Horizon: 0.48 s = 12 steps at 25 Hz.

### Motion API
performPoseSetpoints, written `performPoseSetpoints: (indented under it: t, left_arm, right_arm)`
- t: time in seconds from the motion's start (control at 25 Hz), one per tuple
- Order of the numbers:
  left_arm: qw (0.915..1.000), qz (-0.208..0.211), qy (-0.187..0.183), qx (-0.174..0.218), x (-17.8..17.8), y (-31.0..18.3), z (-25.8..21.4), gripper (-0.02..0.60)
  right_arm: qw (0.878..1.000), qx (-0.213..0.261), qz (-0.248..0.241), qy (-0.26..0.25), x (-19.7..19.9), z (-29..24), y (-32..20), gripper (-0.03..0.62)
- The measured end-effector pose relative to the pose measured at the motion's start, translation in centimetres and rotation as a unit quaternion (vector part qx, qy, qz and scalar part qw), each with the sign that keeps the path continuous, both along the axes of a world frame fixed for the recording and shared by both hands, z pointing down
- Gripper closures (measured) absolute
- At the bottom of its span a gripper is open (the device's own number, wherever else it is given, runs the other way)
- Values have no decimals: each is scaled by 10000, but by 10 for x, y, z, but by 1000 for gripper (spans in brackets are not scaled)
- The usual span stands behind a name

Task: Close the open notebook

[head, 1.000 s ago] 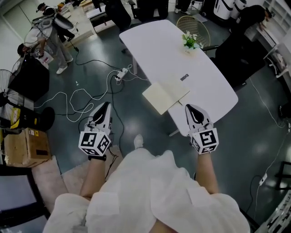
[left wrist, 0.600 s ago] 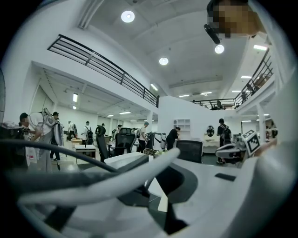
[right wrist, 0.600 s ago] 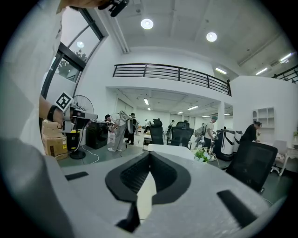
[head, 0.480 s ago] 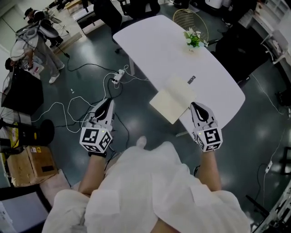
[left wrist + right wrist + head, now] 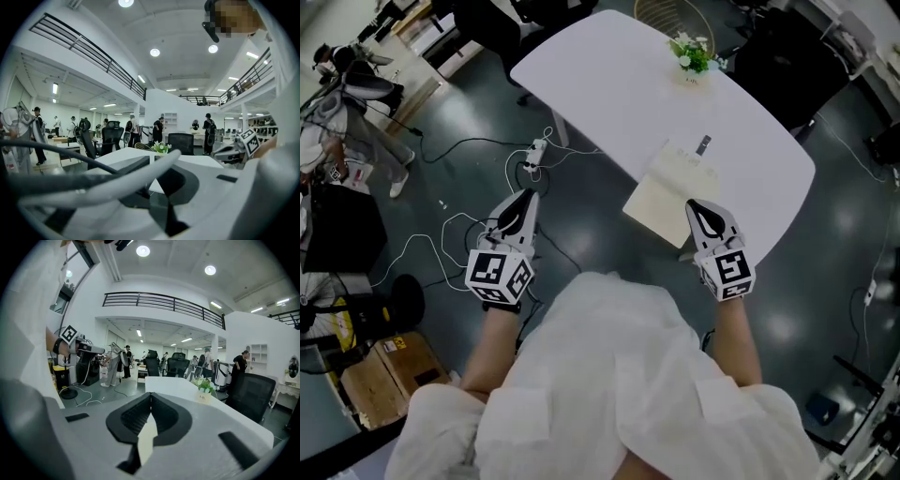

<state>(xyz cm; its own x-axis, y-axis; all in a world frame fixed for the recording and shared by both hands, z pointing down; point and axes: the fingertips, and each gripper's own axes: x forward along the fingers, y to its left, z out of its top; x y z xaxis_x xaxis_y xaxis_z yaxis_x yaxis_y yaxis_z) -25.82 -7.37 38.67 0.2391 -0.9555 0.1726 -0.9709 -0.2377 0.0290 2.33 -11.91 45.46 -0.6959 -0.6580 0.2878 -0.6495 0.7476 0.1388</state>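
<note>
Both grippers have come forward toward the white table (image 5: pixel 609 84) since the earlier frames. The table and the notebook (image 5: pixel 670 192) now lie closer in front of me in the head view.

Table: long, rounded at the ends, running away from me toward the upper left of the head view.

Notebook: open, cream pages up, at the table's near end. Its left page juts out past the table's edge, over the floor.

Right gripper (image 5: pixel 697 206): level with the table's near end, tips at the near edge of the notebook's right page in the head view. I cannot tell whether they touch it. In the right gripper view my fingers are pressed together at the tips and carry nothing; cream paper shows through the slot behind them.

Left gripper (image 5: pixel 525 195): off the table's left side, well apart from the notebook, above the cables (image 5: pixel 487 202) on the floor. In the left gripper view its fingers meet at the tips, nothing between them. A blurred cord crosses that view close to the lens.

Potted plant (image 5: pixel 692 56): upright at the table's far right edge, well apart from the notebook.

Small dark item (image 5: pixel 703 144): flat on the table, just beyond the notebook's far edge.
</note>
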Motion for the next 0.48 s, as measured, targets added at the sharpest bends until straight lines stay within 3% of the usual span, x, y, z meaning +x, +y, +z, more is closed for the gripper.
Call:
performPoseSetpoints:
  t: [0.24,0.48]
  left_arm:
    - [9990,421,27,-150,1,-22,17,551]
    - [9981,544,71,-276,4,-38,30,551]
  right_arm:
    - [9989,-185,-2,440,-21,26,-4,586]
    - [9950,-461,-193,864,-39,58,-4,575]
